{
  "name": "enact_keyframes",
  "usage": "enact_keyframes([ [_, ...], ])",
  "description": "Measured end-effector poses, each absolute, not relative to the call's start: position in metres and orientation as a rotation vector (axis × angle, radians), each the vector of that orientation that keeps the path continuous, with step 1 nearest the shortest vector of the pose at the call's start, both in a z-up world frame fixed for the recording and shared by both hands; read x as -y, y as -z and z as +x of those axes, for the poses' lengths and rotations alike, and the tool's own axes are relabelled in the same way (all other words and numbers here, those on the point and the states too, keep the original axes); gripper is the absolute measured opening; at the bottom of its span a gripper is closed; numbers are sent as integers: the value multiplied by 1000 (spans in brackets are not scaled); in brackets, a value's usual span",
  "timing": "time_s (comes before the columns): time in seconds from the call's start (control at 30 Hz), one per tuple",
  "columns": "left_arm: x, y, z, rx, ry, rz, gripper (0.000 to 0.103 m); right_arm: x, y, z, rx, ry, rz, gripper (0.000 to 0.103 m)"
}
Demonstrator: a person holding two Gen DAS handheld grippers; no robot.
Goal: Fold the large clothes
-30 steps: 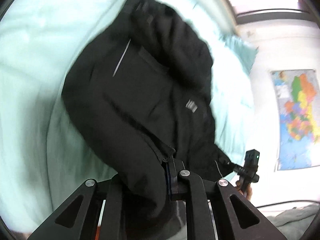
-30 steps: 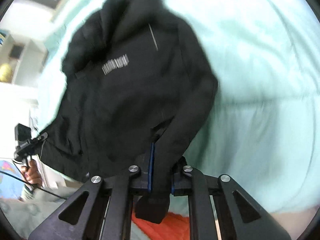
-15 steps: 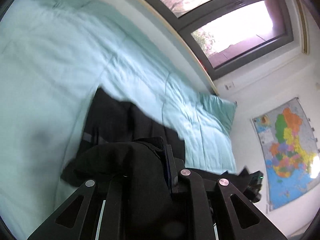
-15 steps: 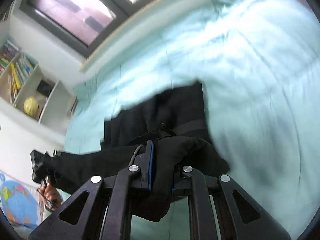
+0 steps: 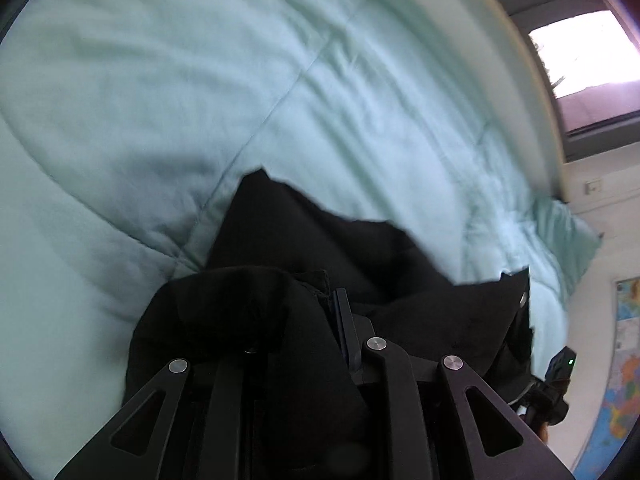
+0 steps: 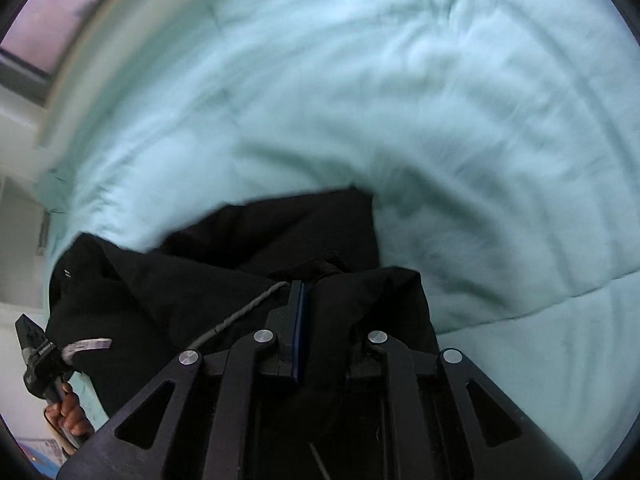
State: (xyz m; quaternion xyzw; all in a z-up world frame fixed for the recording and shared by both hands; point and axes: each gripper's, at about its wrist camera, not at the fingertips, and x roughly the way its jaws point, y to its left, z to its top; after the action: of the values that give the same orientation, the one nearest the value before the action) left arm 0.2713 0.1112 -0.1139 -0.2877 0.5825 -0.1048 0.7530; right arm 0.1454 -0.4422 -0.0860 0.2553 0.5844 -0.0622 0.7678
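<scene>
A large black jacket [image 5: 360, 248] lies bunched on the pale green quilt [image 5: 200, 80], stretched between both grippers. My left gripper [image 5: 324, 300] has black cloth draped over one finger and pinched at its blue pad; its jaws are opening slightly with the cloth still between them. My right gripper [image 6: 316, 284] is shut on another fold of the jacket [image 6: 240, 248], beside a grey drawstring [image 6: 240, 312]. Each view catches the other gripper at its edge: the right one [image 5: 556, 376], and the left one [image 6: 36, 348] with a hand [image 6: 68, 412] on its handle.
The quilt [image 6: 440, 100] fills most of both views. A green pillow [image 5: 568, 232] lies at the bed's far right end. A window [image 5: 580, 40] runs along the far side, and a coloured map [image 5: 624, 360] hangs on the right wall.
The jacket hung spread out in front of both grippers a second ago. Both grippers have swung across the bed and lower, and the jacket now lies folded and bunched below them.
</scene>
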Motion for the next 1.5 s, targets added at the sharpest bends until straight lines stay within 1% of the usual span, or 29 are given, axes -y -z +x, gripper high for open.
enact_keyframes([
  [0.1, -104, 129, 273, -1273, 237, -606, 19, 434, 98, 153, -1286, 155, 505, 18],
  [0.23, -111, 123, 272, -1293, 280, -600, 20, 431, 85, 146, -1285, 135, 483, 18],
  [0.33, -116, 98, 264, -1257, 293, -540, 21, 437, 63, 131, -1243, 100, 472, 19],
  [0.4, -114, 79, 252, -1230, 297, -469, 21, 441, 49, 119, -1218, 74, 482, 23],
  [0.47, -112, 68, 246, -1228, 303, -416, 21, 444, 36, 109, -1196, 45, 496, 30],
  [0.5, -112, 60, 239, -1230, 314, -389, 23, 445, 27, 101, -1183, 28, 500, 32],
  [0.53, -113, 54, 236, -1228, 322, -381, 25, 446, 20, 95, -1174, 18, 497, 36],
  [0.6, -122, 40, 225, -1217, 347, -391, 29, 446, 7, 85, -1156, 26, 466, 50],
  [0.63, -129, 34, 220, -1203, 360, -406, 31, 446, 2, 80, -1144, 38, 443, 61],
  [0.67, -136, 29, 215, -1193, 378, -431, 33, 446, -5, 74, -1128, 39, 420, 64],
  [0.7, -144, 25, 211, -1193, 397, -460, 42, 446, -8, 71, -1122, 29, 415, 64],
  [0.73, -152, 21, 207, -1203, 423, -505, 55, 445, -11, 68, -1115, 19, 403, 64],
  [0.8, -162, 15, 202, -1200, 413, -530, 68, 441, -11, 70, -1117, 24, 350, 64],
  [0.83, -166, 11, 200, -1183, 375, -496, 71, 440, -10, 71, -1127, 26, 317, 64],
  [0.93, -169, 15, 207, -1183, 349, -476, 72, 433, 1, 86, -1149, 23, 245, 64],
  [1.0, -171, 26, 218, -1202, 341, -514, 72, 432, 10, 102, -1155, 13, 203, 64],
  [1.1, -162, 40, 238, -1205, 335, -473, 72, 436, 27, 129, -1166, 2, 165, 64],
  [1.23, -160, 46, 262, -1140, 364, -448, 72, 447, 41, 154, -1177, -45, 159, 64],
  [1.4, -168, 58, 278, -1188, 447, -474, 72, 455, 58, 175, -1192, -137, 157, 64],
  [1.5, -172, 72, 284, -1239, 483, -499, 74, 454, 72, 186, -1222, -206, 187, 65],
])
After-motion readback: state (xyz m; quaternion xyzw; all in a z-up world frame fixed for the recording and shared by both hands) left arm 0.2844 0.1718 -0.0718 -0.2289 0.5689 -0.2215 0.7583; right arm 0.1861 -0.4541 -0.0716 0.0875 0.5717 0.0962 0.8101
